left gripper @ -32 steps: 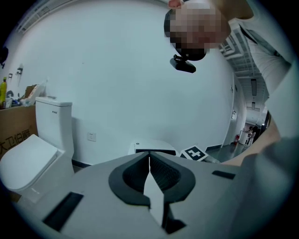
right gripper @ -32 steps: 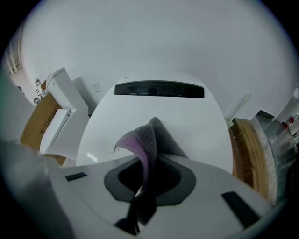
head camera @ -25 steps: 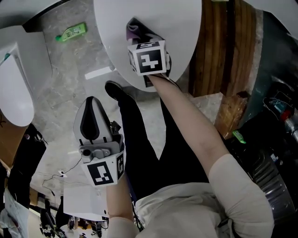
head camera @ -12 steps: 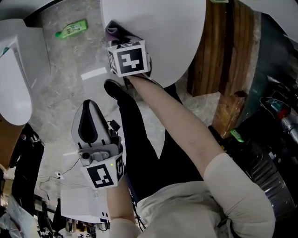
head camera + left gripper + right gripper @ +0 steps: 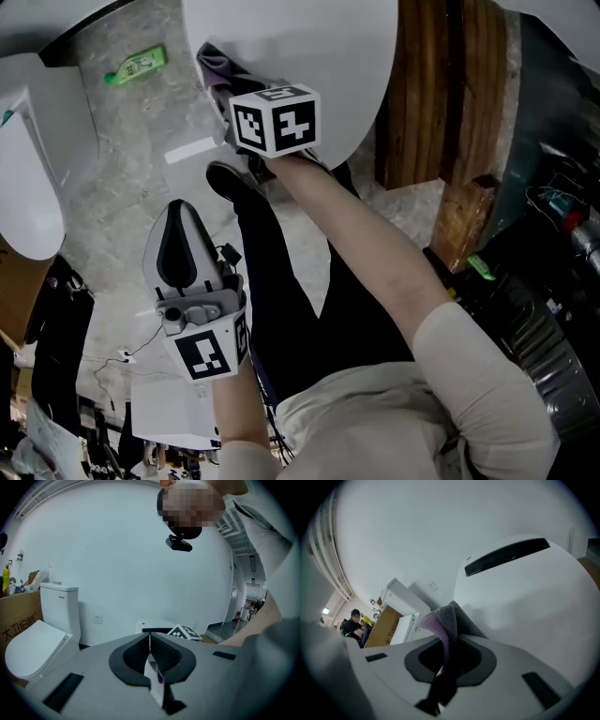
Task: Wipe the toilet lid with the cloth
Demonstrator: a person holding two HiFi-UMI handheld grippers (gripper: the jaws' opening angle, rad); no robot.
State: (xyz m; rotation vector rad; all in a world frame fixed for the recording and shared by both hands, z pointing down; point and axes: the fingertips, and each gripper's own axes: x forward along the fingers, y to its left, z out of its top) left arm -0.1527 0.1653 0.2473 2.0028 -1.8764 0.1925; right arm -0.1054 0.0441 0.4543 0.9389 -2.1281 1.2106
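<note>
Mid-wipe: cloth at the lid's left rim, most of the lid lying beyond and right of the claw.

Head view: the right gripper [image 5: 234,86] is clamped on the purple-grey cloth [image 5: 214,62], which sticks out ahead of its tips onto the left edge of the white toilet lid [image 5: 319,47]; the left gripper [image 5: 181,234] hangs low and well apart. Left gripper view: the left gripper [image 5: 150,641] has its jaws pressed together on nothing. Right gripper view: the right gripper [image 5: 445,660] pinches the cloth [image 5: 443,620], whose folded wad has its long axis along the jaws and points forward and up, the toilet lid [image 5: 525,602] rising just ahead and to the right. I judge the wiping under way; the lid shows no mark of how much is done.
</note>
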